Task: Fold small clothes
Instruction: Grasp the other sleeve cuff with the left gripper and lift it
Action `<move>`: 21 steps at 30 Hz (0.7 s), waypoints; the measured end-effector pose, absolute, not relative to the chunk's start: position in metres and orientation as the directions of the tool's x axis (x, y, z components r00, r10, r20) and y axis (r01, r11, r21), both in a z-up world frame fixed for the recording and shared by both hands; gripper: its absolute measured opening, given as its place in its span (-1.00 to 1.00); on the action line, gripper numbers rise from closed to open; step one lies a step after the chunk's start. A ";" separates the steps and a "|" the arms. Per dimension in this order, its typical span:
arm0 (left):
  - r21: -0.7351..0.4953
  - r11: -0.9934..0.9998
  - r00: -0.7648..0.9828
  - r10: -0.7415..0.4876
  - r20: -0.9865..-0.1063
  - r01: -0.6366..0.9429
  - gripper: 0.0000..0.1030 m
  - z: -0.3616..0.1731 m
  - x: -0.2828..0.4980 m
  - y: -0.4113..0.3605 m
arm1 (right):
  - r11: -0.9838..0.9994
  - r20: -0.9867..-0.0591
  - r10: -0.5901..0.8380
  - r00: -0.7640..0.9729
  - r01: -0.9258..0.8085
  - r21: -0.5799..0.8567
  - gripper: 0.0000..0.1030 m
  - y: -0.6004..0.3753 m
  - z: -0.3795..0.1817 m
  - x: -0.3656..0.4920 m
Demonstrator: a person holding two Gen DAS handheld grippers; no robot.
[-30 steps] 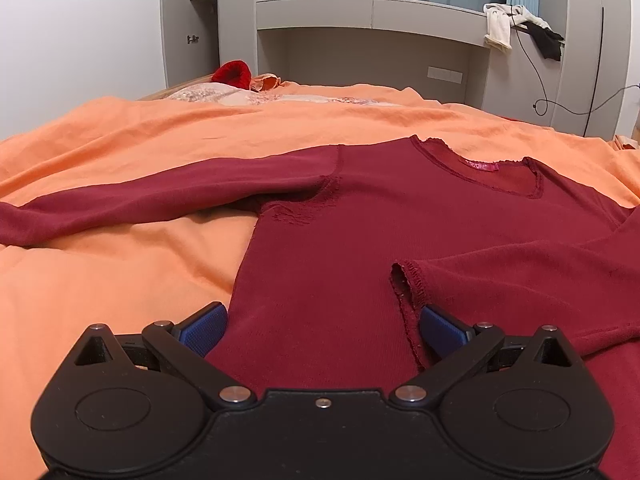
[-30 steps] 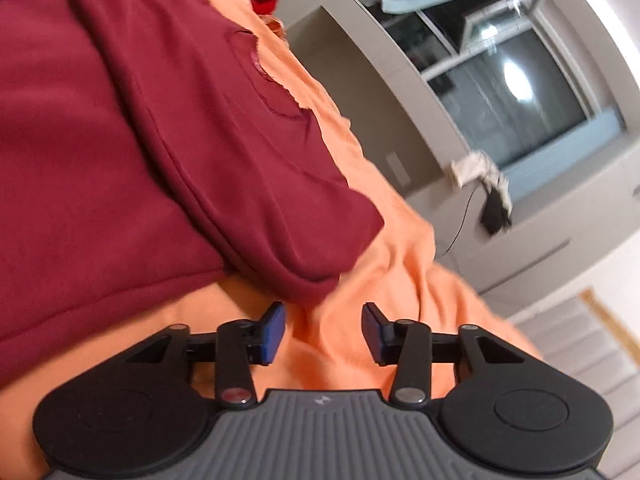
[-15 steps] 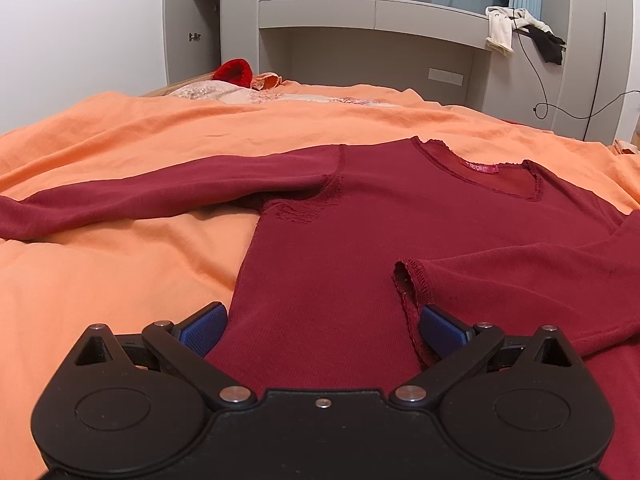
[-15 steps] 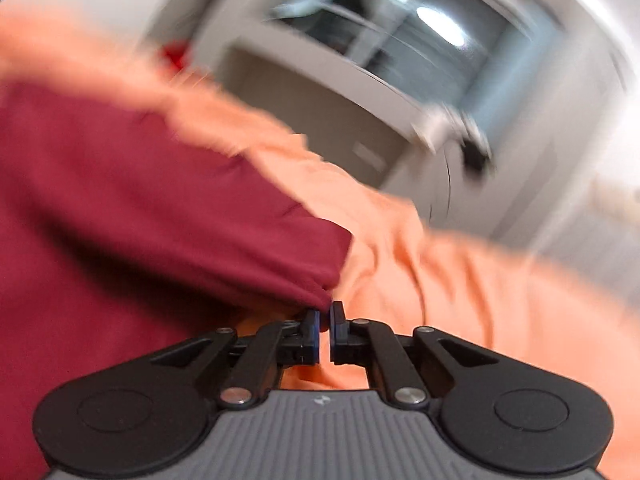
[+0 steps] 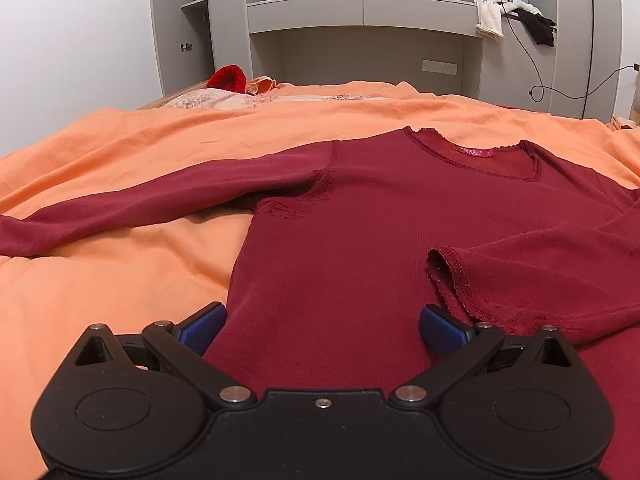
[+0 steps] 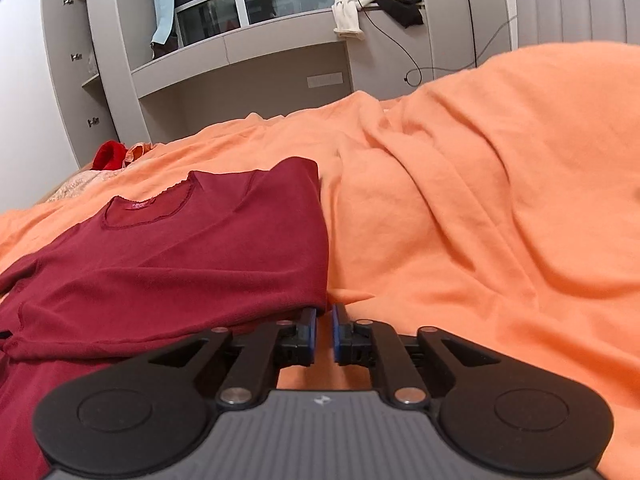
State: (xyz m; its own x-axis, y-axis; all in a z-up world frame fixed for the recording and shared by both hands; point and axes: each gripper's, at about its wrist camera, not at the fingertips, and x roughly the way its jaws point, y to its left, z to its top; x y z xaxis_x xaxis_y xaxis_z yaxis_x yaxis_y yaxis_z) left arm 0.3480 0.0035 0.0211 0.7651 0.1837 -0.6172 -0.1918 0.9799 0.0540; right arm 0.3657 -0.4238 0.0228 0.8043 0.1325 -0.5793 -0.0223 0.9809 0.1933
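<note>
The shirt, dark red with long sleeves, lay flat and face up on the orange blanket, its neckline and pink label at the far end from both tongs. In the left wrist view its hem end ran under the left gripper, whose jaws stood wide apart over the cloth, the pads pressing on nothing. 1 sleeve stretched out straight to the left of those tongs across the blanket. The other sleeve was folded in over the body, and its frayed cuff lay just ahead of the right-hand blue pad, possibly touching it. In the right wrist view the folded side of the shirt sat ahead and to the left of the right gripper. Its jaws had just been parting a little and stood with a narrow gap between the 2 blue pads, nothing between them; the shirt's near corner lay just at the tip of the left-hand finger, and contact could not be judged. To the right of those tongs the blanket rose in rumpled folds. Beyond the shirt, at the far edge of the bed, lay a red item, and behind it stood a grey wall unit with clothes draped over its ledge.
</note>
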 end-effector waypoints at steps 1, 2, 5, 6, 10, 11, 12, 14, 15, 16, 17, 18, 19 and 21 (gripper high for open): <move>0.044 0.980 0.767 0.178 -0.617 -0.192 0.99 0.022 0.348 0.005 | 0.983 -0.579 0.127 0.806 -0.023 0.184 -0.46 -0.423 0.024 0.365; 0.030 0.981 0.769 0.170 -0.616 -0.193 0.99 0.024 0.347 0.007 | 0.984 -0.576 0.122 0.808 -0.024 0.174 -0.36 -0.422 0.027 0.361; -0.038 0.980 0.794 0.136 -0.592 -0.196 0.99 0.033 0.338 0.018 | 0.989 -0.565 0.106 0.818 -0.029 0.144 -0.05 -0.418 0.034 0.353; -0.064 0.979 0.812 0.125 -0.570 -0.195 0.99 0.038 0.334 0.023 | 0.991 -0.559 0.101 0.823 -0.030 0.134 0.11 -0.417 0.037 0.350; -0.076 0.967 0.849 0.175 -0.499 -0.244 0.99 0.053 0.321 0.049 | 0.993 -0.519 0.099 0.849 -0.052 0.104 0.64 -0.412 0.047 0.340; -0.068 0.962 0.848 0.199 -0.491 -0.265 0.99 0.056 0.320 0.056 | 0.992 -0.507 0.109 0.855 -0.063 0.108 0.73 -0.411 0.050 0.337; -0.061 0.954 0.844 0.229 -0.485 -0.294 0.99 0.057 0.319 0.067 | 0.990 -0.494 0.123 0.860 -0.075 0.116 0.86 -0.411 0.052 0.335; -0.071 0.928 0.825 0.287 -0.487 -0.365 0.99 0.058 0.315 0.093 | 0.982 -0.467 0.171 0.868 -0.114 0.147 0.97 -0.410 0.055 0.330; -0.086 0.912 0.813 0.310 -0.493 -0.400 0.99 0.058 0.313 0.106 | 0.978 -0.456 0.195 0.869 -0.136 0.161 0.99 -0.408 0.057 0.329; -0.108 0.892 0.798 0.333 -0.503 -0.440 0.99 0.056 0.310 0.122 | 0.972 -0.443 0.222 0.868 -0.160 0.172 0.99 -0.406 0.059 0.327; -0.133 0.868 0.782 0.352 -0.514 -0.478 0.99 0.055 0.306 0.137 | 0.964 -0.431 0.253 0.866 -0.190 0.183 0.99 -0.403 0.060 0.326; -0.158 0.845 0.769 0.368 -0.522 -0.511 0.99 0.054 0.302 0.151 | 0.959 -0.425 0.275 0.862 -0.212 0.190 0.99 -0.399 0.061 0.326; -0.184 0.819 0.757 0.383 -0.529 -0.543 0.99 0.053 0.297 0.164 | 0.952 -0.418 0.298 0.858 -0.236 0.195 0.99 -0.396 0.061 0.325; -0.242 0.761 0.736 0.411 -0.538 -0.602 0.99 0.050 0.286 0.191 | 0.938 -0.405 0.341 0.849 -0.279 0.204 0.99 -0.387 0.063 0.324</move>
